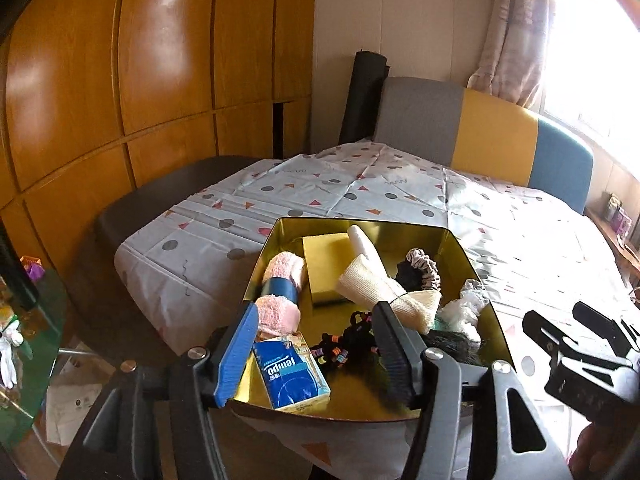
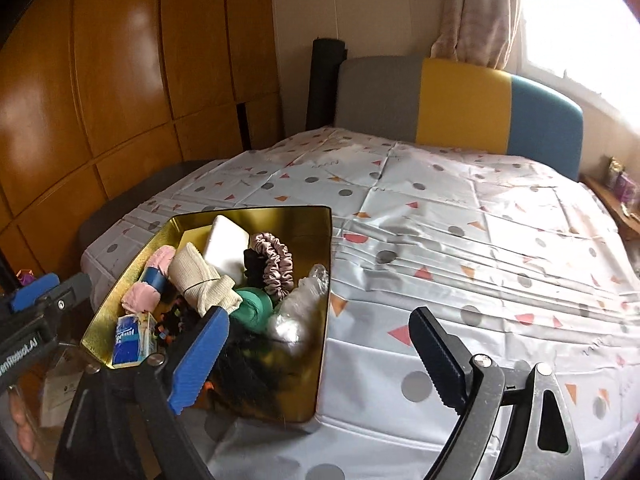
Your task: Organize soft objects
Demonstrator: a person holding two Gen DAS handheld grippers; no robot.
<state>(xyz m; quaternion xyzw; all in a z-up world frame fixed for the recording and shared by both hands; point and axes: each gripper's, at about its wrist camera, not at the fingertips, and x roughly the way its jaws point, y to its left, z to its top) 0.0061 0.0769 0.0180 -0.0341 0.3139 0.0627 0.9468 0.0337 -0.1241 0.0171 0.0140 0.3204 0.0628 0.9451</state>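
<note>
A gold tin tray (image 1: 472,256) lies on the bed, filled with soft things: a pink towel roll (image 1: 280,288) with a blue band, a cream knit cloth (image 1: 376,284), a scrunchie (image 1: 424,268), a crumpled plastic bag (image 1: 464,308), black hair ties (image 1: 344,344) and a blue tissue pack (image 1: 288,372). My left gripper (image 1: 316,354) hovers open over the tray's near end, its pads pressing on nothing. My right gripper (image 2: 320,356) stands wide open and empty over the tray's (image 2: 326,248) right wall and the sheet. A green bundle (image 2: 252,308) and black hair (image 2: 248,360) lie near its blue finger.
The patterned sheet (image 2: 480,260) spreads to the right of the tray. A grey, yellow and blue headboard (image 2: 460,100) stands behind, with a dark rolled mat (image 1: 364,96) beside it. Wooden wardrobe doors (image 1: 120,80) fill the left. A glass side table (image 1: 36,320) sits low left.
</note>
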